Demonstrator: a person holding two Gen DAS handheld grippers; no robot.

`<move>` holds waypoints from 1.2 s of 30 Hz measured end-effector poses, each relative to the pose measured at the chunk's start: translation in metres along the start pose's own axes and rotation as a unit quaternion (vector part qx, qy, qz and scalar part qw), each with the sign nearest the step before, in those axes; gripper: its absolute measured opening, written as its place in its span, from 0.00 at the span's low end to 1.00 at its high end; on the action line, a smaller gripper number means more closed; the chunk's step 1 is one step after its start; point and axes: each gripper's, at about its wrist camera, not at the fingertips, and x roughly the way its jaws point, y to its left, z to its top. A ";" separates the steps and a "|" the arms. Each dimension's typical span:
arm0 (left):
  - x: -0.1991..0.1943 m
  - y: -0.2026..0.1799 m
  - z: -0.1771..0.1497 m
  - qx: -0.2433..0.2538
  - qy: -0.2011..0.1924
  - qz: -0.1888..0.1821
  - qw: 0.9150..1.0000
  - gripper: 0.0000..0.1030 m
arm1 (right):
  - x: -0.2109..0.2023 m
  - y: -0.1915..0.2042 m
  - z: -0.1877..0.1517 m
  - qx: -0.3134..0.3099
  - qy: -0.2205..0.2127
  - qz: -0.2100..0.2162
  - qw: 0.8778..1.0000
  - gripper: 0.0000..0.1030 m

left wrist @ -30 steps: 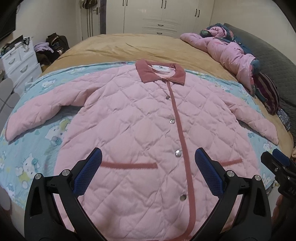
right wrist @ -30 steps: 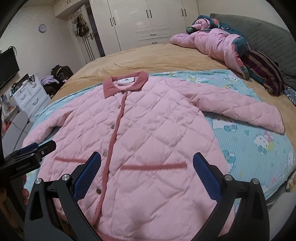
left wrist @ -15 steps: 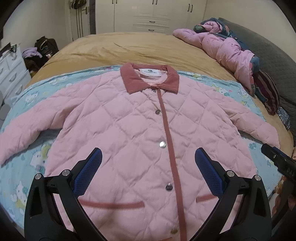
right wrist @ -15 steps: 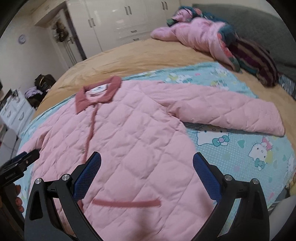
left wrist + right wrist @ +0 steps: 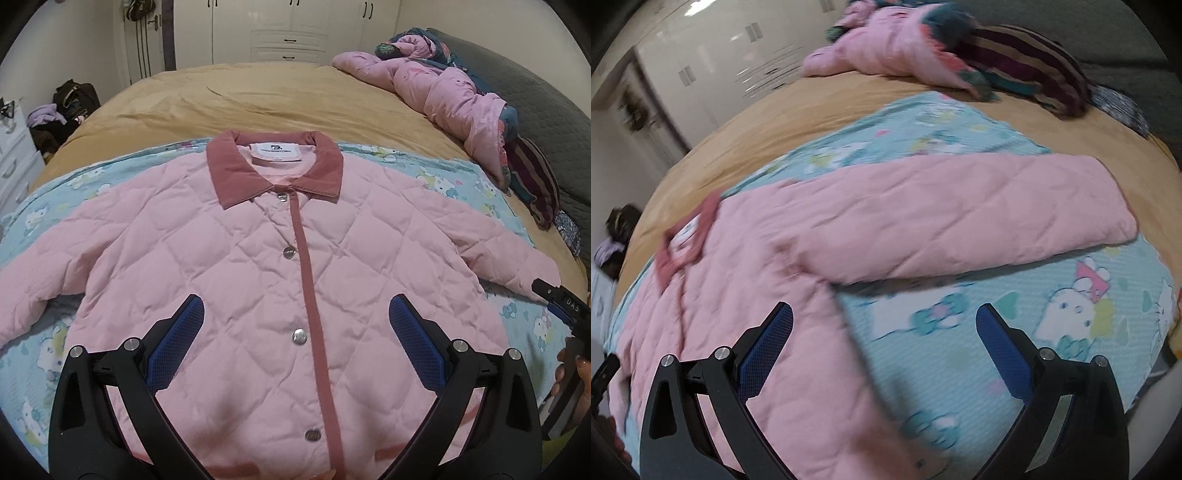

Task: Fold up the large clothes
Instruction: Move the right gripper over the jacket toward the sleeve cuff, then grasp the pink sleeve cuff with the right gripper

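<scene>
A pink quilted jacket (image 5: 236, 266) lies flat and buttoned on the bed, its dusty-rose collar (image 5: 275, 166) at the far end and both sleeves spread out. My left gripper (image 5: 295, 328) hovers open over the jacket's chest, nothing between its blue pads (image 5: 177, 343). My right gripper (image 5: 884, 332) is open too, above the jacket's side edge and the sheet, near its right sleeve (image 5: 960, 218). That view is motion-blurred. The right gripper's tip (image 5: 557, 299) shows at the left wrist view's right edge, beyond the sleeve cuff.
A blue cartoon-print sheet (image 5: 465, 181) lies under the jacket on a tan bedspread (image 5: 258, 96). Crumpled pink bedding (image 5: 443, 85) and a striped cushion (image 5: 535, 184) are piled at the far right. White wardrobes (image 5: 288, 29) and a drawer unit (image 5: 14, 158) stand beyond the bed.
Both grippers have moved forward over the jacket. The left view now sits nearer the collar; the right gripper has swung right toward the right sleeve. Both have stayed open.
</scene>
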 end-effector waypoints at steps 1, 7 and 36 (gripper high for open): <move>0.005 -0.002 0.002 0.001 0.003 -0.001 1.000 0.91 | 0.005 -0.009 0.002 0.016 0.004 0.004 1.000 0.96; 0.034 -0.012 0.016 0.003 0.023 0.001 1.000 0.91 | 0.029 -0.061 0.015 0.116 0.018 0.011 0.993 0.96; 0.072 -0.013 0.038 -0.022 0.049 -0.004 0.999 0.91 | 0.073 -0.221 0.064 0.421 -0.096 0.119 0.894 0.82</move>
